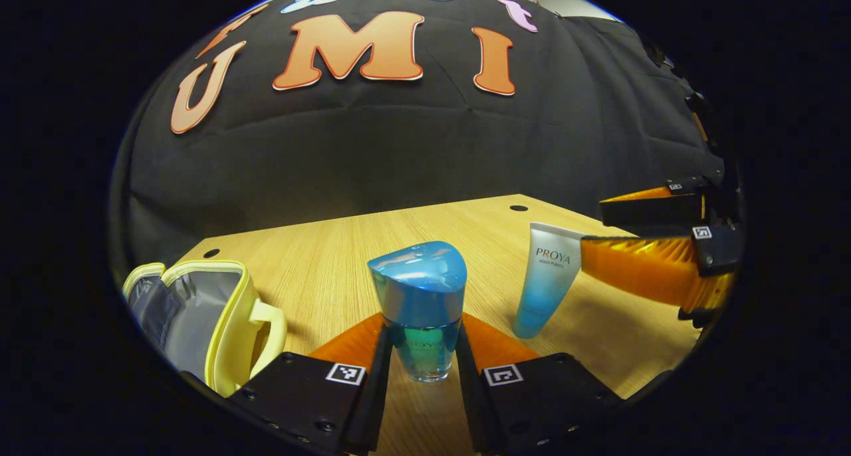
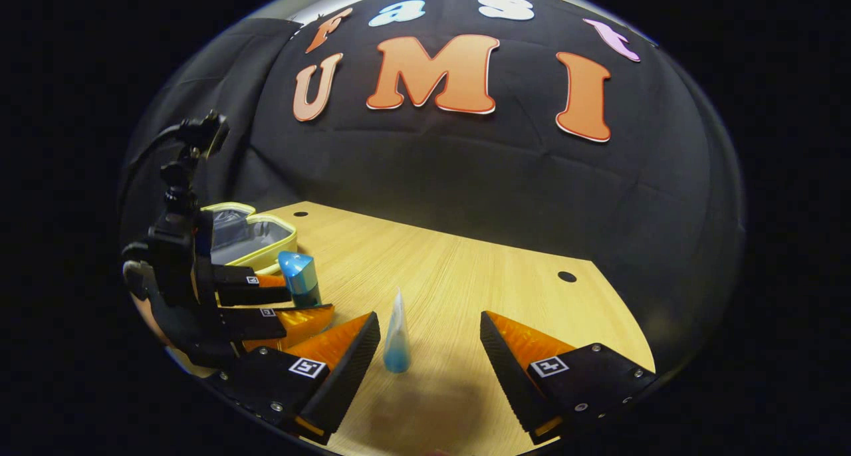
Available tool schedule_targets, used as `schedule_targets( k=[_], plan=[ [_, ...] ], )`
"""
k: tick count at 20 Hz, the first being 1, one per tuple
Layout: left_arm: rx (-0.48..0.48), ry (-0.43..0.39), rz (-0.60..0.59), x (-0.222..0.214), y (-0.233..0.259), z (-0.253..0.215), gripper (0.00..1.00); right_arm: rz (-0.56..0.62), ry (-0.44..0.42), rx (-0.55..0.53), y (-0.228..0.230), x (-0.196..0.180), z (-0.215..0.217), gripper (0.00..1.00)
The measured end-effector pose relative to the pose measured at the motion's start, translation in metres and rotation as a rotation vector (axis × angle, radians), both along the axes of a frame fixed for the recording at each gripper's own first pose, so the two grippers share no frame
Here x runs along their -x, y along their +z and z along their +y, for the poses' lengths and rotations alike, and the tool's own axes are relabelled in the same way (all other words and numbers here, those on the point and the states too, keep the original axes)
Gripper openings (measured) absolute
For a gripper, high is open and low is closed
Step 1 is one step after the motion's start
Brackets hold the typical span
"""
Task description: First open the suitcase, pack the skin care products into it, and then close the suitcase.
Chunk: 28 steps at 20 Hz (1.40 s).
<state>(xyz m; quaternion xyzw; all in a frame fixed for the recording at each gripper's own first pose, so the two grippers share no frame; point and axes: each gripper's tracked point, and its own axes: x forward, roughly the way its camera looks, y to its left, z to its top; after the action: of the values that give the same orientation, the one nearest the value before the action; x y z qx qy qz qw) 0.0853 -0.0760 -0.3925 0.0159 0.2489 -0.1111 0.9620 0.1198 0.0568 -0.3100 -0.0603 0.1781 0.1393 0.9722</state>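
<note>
The suitcase (image 1: pixel 199 316) lies open at the desk's (image 1: pixel 399 236) left edge, so packing is underway. The left gripper (image 1: pixel 423 349) clamps the blue-capped bottle (image 1: pixel 420 296) mid-desk; next, I judge, it carries it leftward into the suitcase. The right gripper (image 2: pixel 429 349), jaws wide, straddles the upright tube (image 2: pixel 397 340).

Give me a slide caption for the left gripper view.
Left gripper closed around blue-capped bottle, open yellow case alongside.
</note>
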Motion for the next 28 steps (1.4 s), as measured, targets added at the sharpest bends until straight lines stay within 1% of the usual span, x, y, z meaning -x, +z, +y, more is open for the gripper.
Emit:
schedule_targets(
  k=[1, 3, 5, 8, 10, 11, 12, 13, 14, 15, 16, 19, 20, 21, 25, 28],
  plan=[
    [-0.008, 0.001, 0.003, 0.001, -0.001, 0.002, 0.46, 0.013, 0.01, -0.009, -0.005, 0.0, 0.004, 0.96],
    [-0.002, 0.009, -0.013, 0.001, 0.009, 0.007, 0.46, 0.044, 0.021, -0.017, -0.018, -0.003, 0.008, 0.96],
    [0.003, 0.027, -0.036, 0.001, 0.025, 0.014, 0.46, 0.074, 0.037, -0.002, -0.032, -0.006, 0.014, 0.96],
    [0.008, 0.06, -0.076, -0.001, 0.049, 0.029, 0.46, 0.101, 0.06, -0.012, -0.047, -0.013, 0.024, 0.93],
    [0.001, 0.079, -0.094, 0.0, 0.061, 0.04, 0.46, 0.114, 0.072, -0.015, -0.056, -0.017, 0.03, 0.84],
    [-0.003, 0.092, -0.099, 0.0, 0.065, 0.047, 0.46, 0.131, 0.079, -0.013, -0.064, -0.02, 0.036, 0.76],
    [-0.004, 0.105, -0.102, 0.0, 0.071, 0.054, 0.46, 0.143, 0.069, -0.01, -0.067, -0.021, 0.036, 0.73],
    [-0.009, 0.119, -0.103, 0.002, 0.078, 0.063, 0.45, 0.146, 0.056, -0.021, -0.066, -0.024, 0.036, 0.61],
    [-0.012, 0.133, -0.1, 0.003, 0.086, 0.072, 0.45, 0.135, 0.019, -0.027, -0.058, -0.027, 0.033, 0.5],
    [-0.014, 0.148, -0.1, 0.005, 0.094, 0.082, 0.46, 0.132, 0.023, -0.045, -0.047, -0.028, 0.037, 0.3],
    [-0.012, 0.157, -0.097, 0.004, 0.103, 0.091, 0.46, 0.151, 0.033, -0.047, -0.04, -0.025, 0.042, 0.33],
    [-0.021, 0.177, -0.107, -0.001, 0.132, 0.119, 0.46, 0.145, 0.045, -0.054, -0.009, -0.022, 0.055, 0.3],
    [-0.023, 0.179, -0.111, -0.002, 0.142, 0.128, 0.46, 0.139, 0.042, -0.062, 0.001, -0.023, 0.058, 0.25],
    [-0.025, 0.187, -0.111, -0.003, 0.149, 0.137, 0.46, 0.145, 0.041, -0.064, 0.008, -0.023, 0.061, 0.3],
    [-0.013, 0.207, -0.104, -0.004, 0.172, 0.17, 0.46, 0.134, 0.034, -0.078, 0.05, -0.02, 0.079, 0.3],
    [-0.022, 0.205, -0.099, -0.002, 0.191, 0.201, 0.46, 0.119, 0.037, -0.08, 0.081, -0.021, 0.1, 0.3]
  ],
)
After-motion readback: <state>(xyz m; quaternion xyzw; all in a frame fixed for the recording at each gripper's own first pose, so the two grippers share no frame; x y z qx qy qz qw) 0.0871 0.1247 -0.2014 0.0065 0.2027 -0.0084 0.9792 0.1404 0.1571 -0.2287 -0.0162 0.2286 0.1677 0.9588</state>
